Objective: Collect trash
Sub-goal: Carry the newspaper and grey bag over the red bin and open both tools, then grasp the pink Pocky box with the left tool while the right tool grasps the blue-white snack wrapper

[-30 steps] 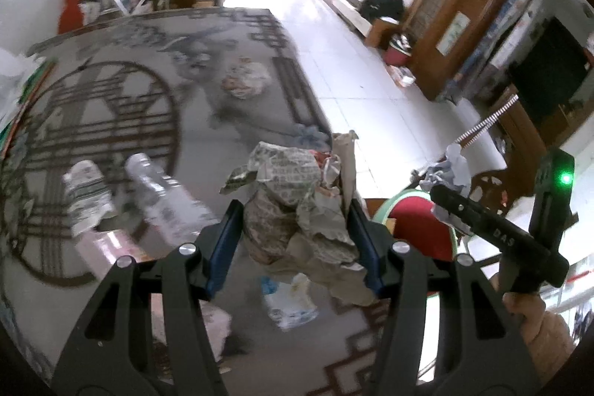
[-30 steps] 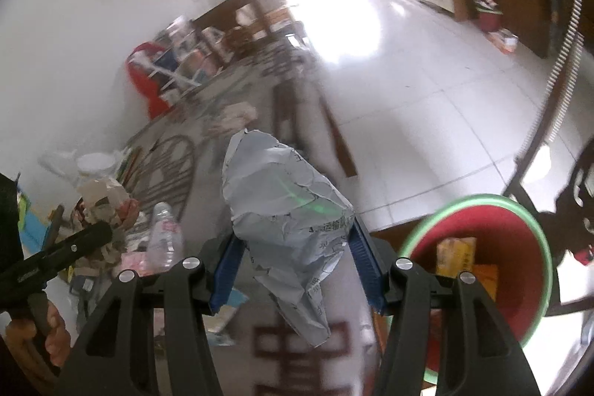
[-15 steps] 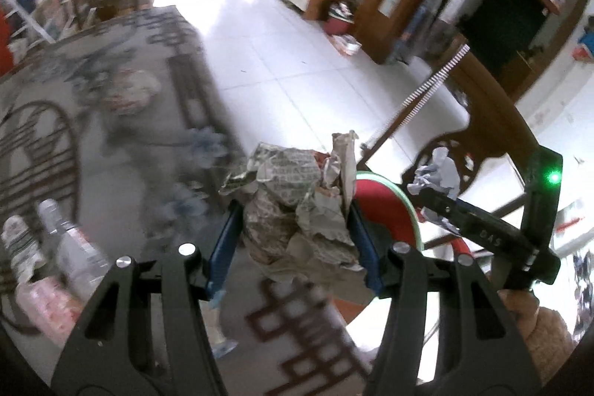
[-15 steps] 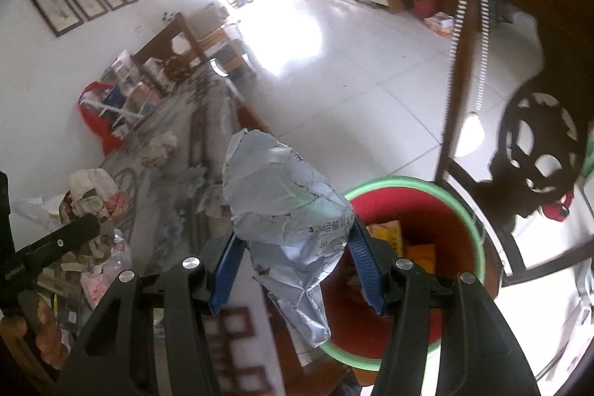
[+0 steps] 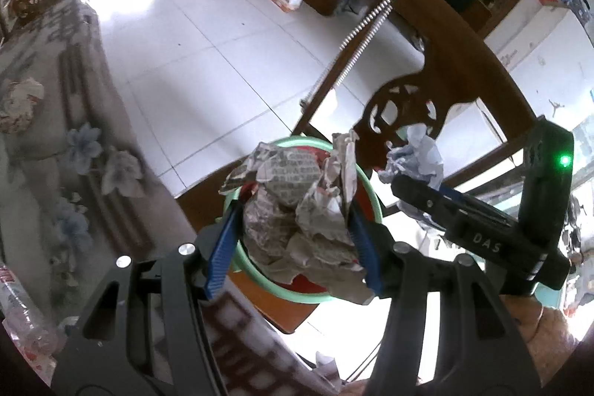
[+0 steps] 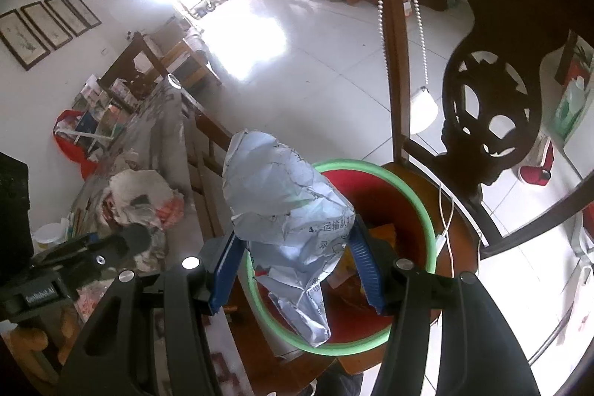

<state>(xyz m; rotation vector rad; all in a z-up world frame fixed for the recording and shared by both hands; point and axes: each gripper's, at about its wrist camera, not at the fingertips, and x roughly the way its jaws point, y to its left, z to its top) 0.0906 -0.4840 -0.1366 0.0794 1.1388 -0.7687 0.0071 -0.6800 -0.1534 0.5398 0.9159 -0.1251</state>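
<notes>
The left gripper (image 5: 293, 240) pinches a crumpled newspaper wad (image 5: 297, 210) between its fingers, directly over the green-rimmed red bin (image 5: 297, 294) standing on a wooden chair (image 6: 464, 247) past the tabletop (image 5: 48, 136) edge. The right gripper (image 6: 293, 266) clamps a crumpled white paper (image 6: 286, 210), long axis hanging down into the bin's mouth; both look placed for release, the right seemingly lower

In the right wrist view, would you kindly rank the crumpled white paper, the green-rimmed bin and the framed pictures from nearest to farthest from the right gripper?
1. crumpled white paper, between the right gripper's fingers.
2. green-rimmed bin, just beyond and below.
3. framed pictures, on the far wall, upper left.
</notes>
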